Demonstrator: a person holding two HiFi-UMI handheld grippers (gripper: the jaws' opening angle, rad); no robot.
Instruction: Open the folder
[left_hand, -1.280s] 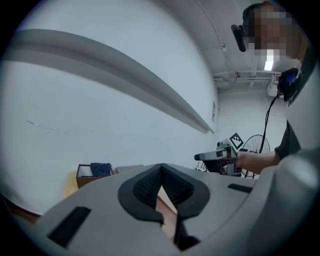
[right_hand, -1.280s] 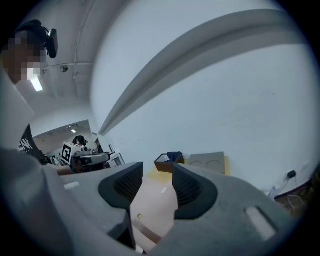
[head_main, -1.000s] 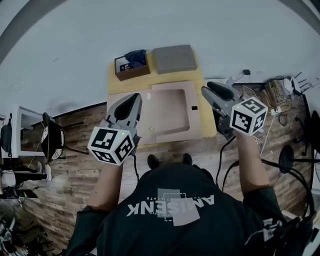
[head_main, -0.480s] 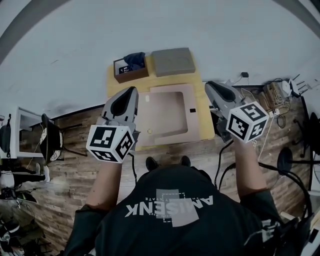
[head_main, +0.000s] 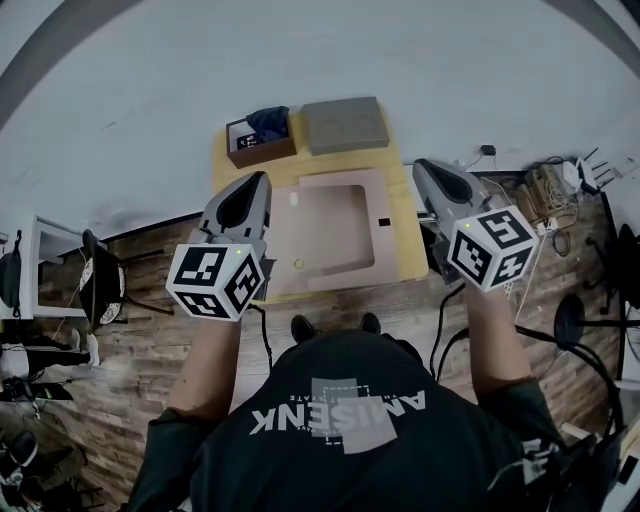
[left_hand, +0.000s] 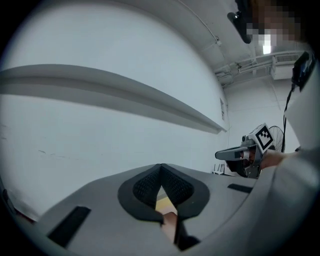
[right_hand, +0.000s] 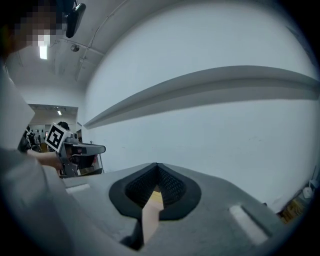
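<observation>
Jaws of left gripper (head_main: 258, 182) pressed together, nothing between. Jaws of right gripper (head_main: 422, 166) have just been closing, tips now meet, empty. Both held above table (head_main: 232, 168), touching nothing: left over its left edge, right over its right edge. Folder (head_main: 335, 235) flat mid-tabletop between them, reaching near edge, bare strips either side. Box (head_main: 260, 137) at far left corner, pad (head_main: 346, 123) beside it.
</observation>
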